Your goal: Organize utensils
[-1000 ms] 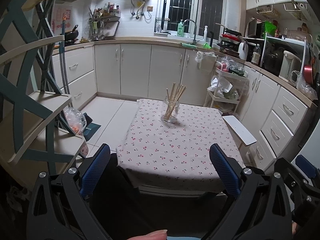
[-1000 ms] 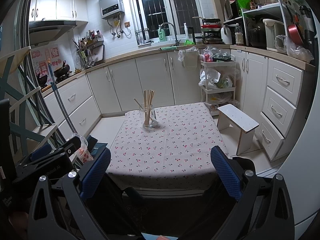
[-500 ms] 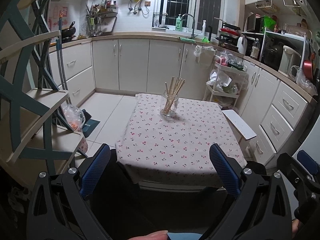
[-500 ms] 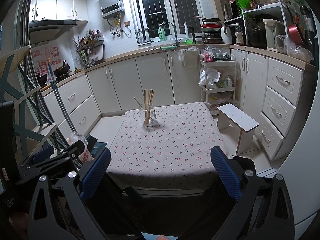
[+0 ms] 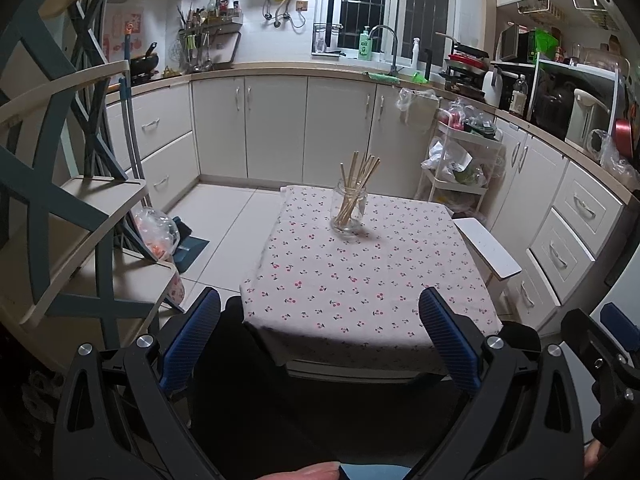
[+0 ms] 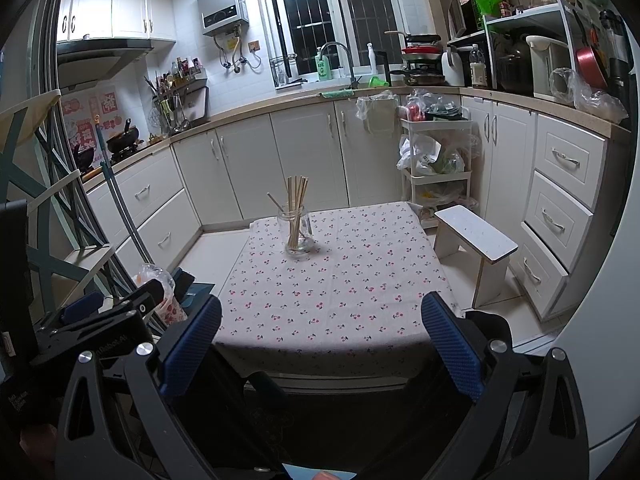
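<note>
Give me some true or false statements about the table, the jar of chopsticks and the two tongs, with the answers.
1. The chopsticks stand in a glass jar. True.
2. The jar lies tipped over on the floor. False: it stands upright on the table with the cherry-print cloth.
3. The left tongs grip a chopstick. False: they are open and hold nothing.
4. The right tongs are open, well short of the jar. True.
5. Loose chopsticks lie scattered on the cloth. False: all visible ones are in the jar.
6. A small white stool stands beside the table. True.
</note>
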